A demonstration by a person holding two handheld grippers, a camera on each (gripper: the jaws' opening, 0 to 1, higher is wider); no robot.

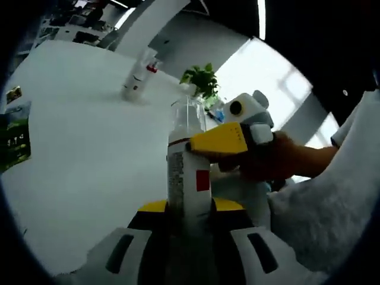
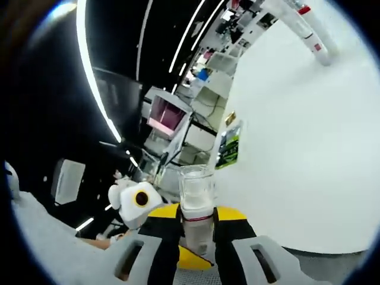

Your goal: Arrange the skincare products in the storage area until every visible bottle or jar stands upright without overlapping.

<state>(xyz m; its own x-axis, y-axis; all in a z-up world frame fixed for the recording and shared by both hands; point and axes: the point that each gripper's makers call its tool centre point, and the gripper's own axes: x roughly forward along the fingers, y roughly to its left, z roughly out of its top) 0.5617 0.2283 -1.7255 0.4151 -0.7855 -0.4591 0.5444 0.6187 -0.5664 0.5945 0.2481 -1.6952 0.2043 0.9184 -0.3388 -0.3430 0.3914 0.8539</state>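
Between both tongs, at 6 o'clock over the white worktop [image 1: 77, 154]: tall bottle [image 1: 185, 178]. Left tongs [image 1: 189, 221] pinch its body, right tongs [image 2: 196, 228] its neck under the clear cap [image 2: 195, 185]. Prob. light, stiff, slick plastic; grip mid-body. 2nd bottle [image 1: 139, 76] upright at 11 o'clock.

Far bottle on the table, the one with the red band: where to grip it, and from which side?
Far bottle stands upright and alone on the white table, so come in level from the open near side. Close the jaws across its straight white body, below the red band; the top narrows to a clear cap and would likely slip. Both grippers are busy on the near bottle.
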